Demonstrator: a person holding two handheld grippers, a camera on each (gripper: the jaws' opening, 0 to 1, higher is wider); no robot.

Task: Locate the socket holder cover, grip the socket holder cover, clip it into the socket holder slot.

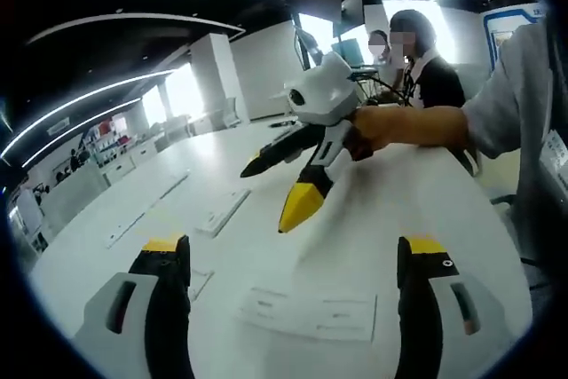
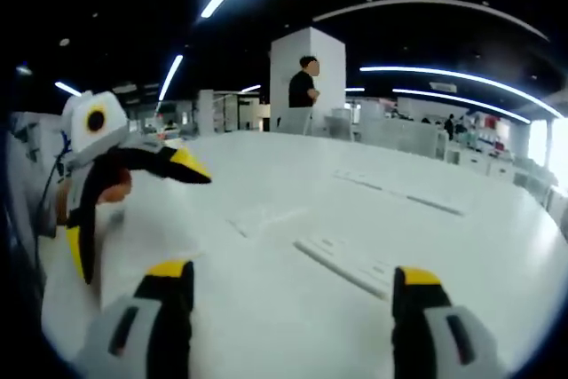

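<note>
Several flat white plastic parts lie on the white table (image 1: 417, 201); I cannot tell which one is the socket holder cover. A long white strip (image 1: 222, 210) lies ahead of my left gripper (image 1: 293, 246), and a flat white plate (image 1: 311, 312) lies between its open jaws' line, lower down. My right gripper (image 1: 271, 197), held by a hand (image 1: 399, 126), hovers open above the table. In the right gripper view, a long white strip (image 2: 346, 264) lies just ahead of my right gripper (image 2: 291, 274), which is open. My left gripper (image 2: 146, 228) hangs open at the left.
More long white strips (image 1: 146, 210) (image 2: 399, 193) and a flat piece (image 2: 266, 217) rest farther out on the table. People sit at the far side (image 1: 417, 51); one person stands by a white pillar (image 2: 306, 82). Desks and chairs line the background.
</note>
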